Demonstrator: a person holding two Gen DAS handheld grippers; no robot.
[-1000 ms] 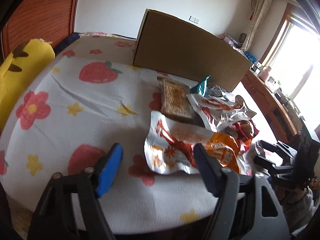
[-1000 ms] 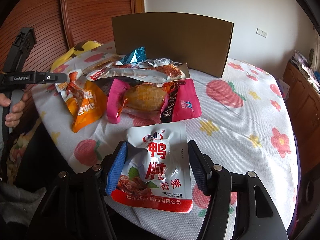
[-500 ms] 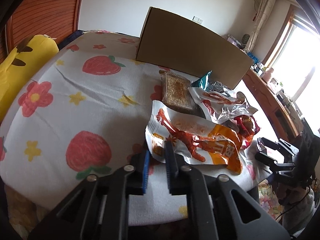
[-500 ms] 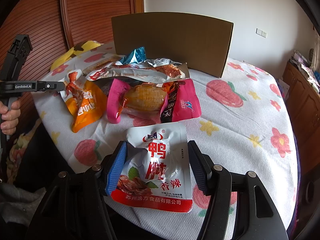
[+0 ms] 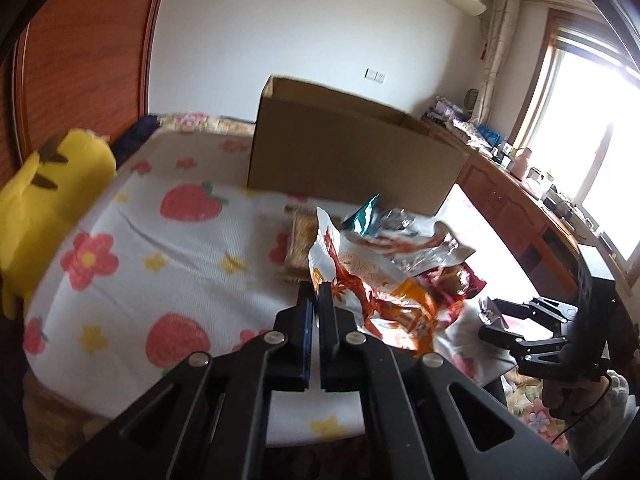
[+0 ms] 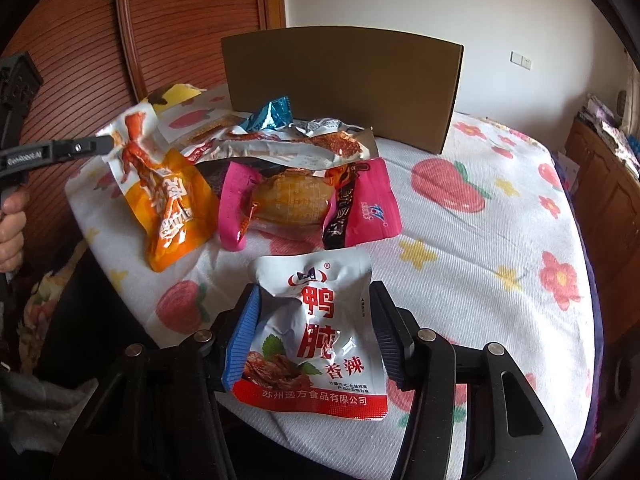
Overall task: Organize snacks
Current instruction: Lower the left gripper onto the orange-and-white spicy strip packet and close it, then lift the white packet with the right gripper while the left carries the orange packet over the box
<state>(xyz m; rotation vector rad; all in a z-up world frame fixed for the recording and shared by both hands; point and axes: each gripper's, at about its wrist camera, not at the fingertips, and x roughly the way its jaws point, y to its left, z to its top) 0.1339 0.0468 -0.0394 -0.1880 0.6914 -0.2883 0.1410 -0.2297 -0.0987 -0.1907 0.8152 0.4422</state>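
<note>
**Left hand-held gripper pinches the orange pouch; right closes around the white one**

We see the left hand-held gripper [image 5: 316, 294] fully closed, its jaws pinched on the white top edge of the orange snack pouch [image 6: 168, 196]. In the right wrist view that edge is lifted clear of the cloth while the pouch's orange lower end hangs down to the worktop [image 6: 500, 248], which is covered with a white cloth printed with strawberries and flowers. The gripper reaches in from the left side of that view, roughly level, and a hand [image 6: 12, 232] grips its handle at the frame's edge.

The right hand-held gripper [image 6: 314, 336] stands partly open and its jaws are closing. The white snack pouch [image 6: 316, 340] with red characters lies flat between them at the near edge of the worktop. The blue left pad sits against the pouch's side and the dark right pad against the other side; we cannot tell whether they press it yet. This gripper tilts downward over the pouch.

Just beyond the white pouch lies a pink snack pack [image 6: 308, 204], and behind it a silver pack [image 6: 280, 146] and a teal wrapper [image 6: 274, 114], all heaped together. A cardboard box [image 6: 340, 84] stands upright behind the heap. A yellow plush toy [image 5: 52, 192] rests at the worktop's far left in the left wrist view.
</note>
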